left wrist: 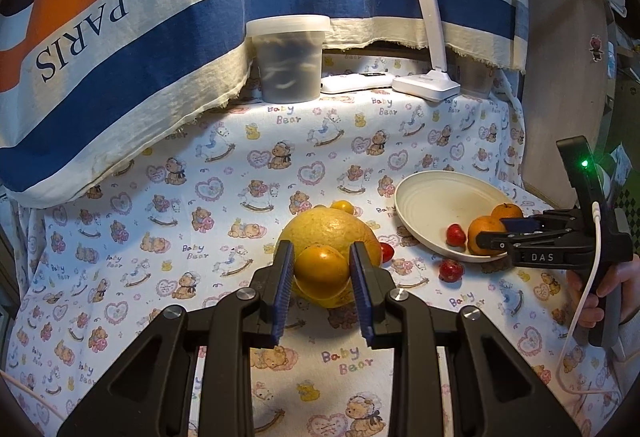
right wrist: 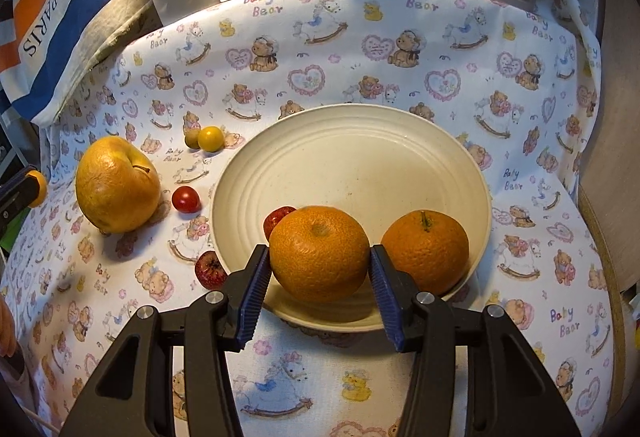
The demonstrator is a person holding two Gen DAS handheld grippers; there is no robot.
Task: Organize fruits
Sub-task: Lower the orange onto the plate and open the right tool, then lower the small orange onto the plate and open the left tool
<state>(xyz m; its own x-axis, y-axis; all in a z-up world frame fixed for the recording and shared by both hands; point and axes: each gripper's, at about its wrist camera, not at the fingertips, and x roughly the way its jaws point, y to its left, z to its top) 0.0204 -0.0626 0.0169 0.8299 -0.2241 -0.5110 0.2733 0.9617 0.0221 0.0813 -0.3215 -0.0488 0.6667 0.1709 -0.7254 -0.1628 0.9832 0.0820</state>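
Behind my left gripper [left wrist: 322, 269], clamped on a small yellow-orange fruit [left wrist: 320, 271], the big yellow fruit [left wrist: 330, 233] is half hidden. My right gripper [right wrist: 319, 265] brackets a dimpled tangerine [right wrist: 319, 252] in the cream bowl [right wrist: 352, 165]; pads look just clear.

A home setting is suggested: a table is covered by a nursery-print cloth [left wrist: 224, 197], behind which a striped "PARIS" towel [left wrist: 120, 49], a desk lamp [left wrist: 426, 81] and a lidded tub [left wrist: 289, 57] are seen.
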